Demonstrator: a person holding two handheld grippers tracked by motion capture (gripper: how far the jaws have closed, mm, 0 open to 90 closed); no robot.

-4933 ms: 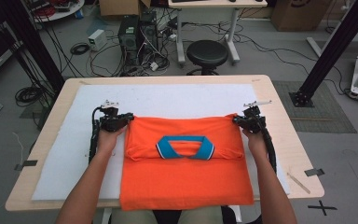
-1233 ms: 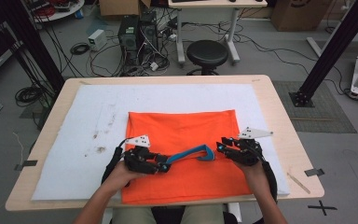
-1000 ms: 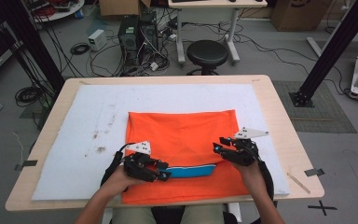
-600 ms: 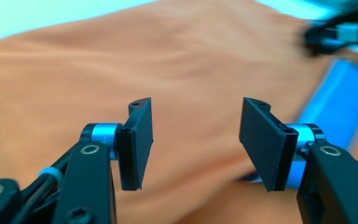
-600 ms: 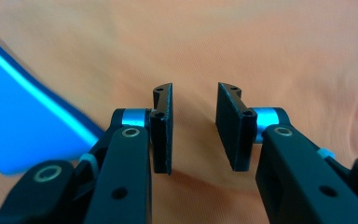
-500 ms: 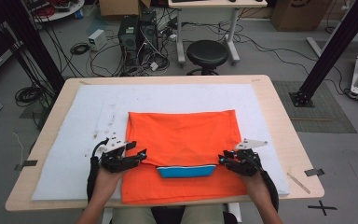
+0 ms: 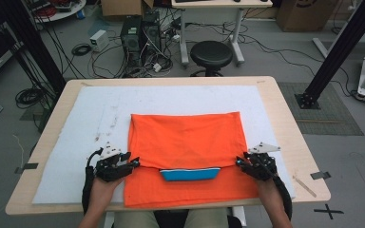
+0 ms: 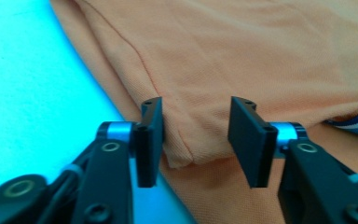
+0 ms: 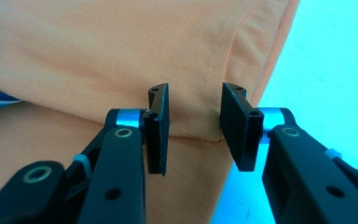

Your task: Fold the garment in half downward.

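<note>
An orange polo shirt (image 7: 187, 137) lies folded on the white mat, its blue collar (image 7: 190, 174) peeking out under the near fold edge. My left gripper (image 7: 132, 163) sits at the left end of that edge. In the left gripper view its jaws (image 8: 196, 135) stand apart over the folded corner (image 8: 186, 156), having just been closing, with the pads off the cloth. My right gripper (image 7: 241, 164) sits at the right end. In the right gripper view its jaws (image 9: 193, 123) straddle the folded edge (image 9: 191, 133), having just been opening, and press nothing.
The white mat (image 7: 100, 109) covers most of the wooden table (image 7: 290, 123), with bare mat to the left of and beyond the shirt. A black stool (image 7: 211, 54), cables and computer gear stand on the floor past the far edge.
Both grippers have drawn the upper layer toward the person and laid it flat. The left gripper then slid outward to the left corner and the right one came nearer, to the right corner.
</note>
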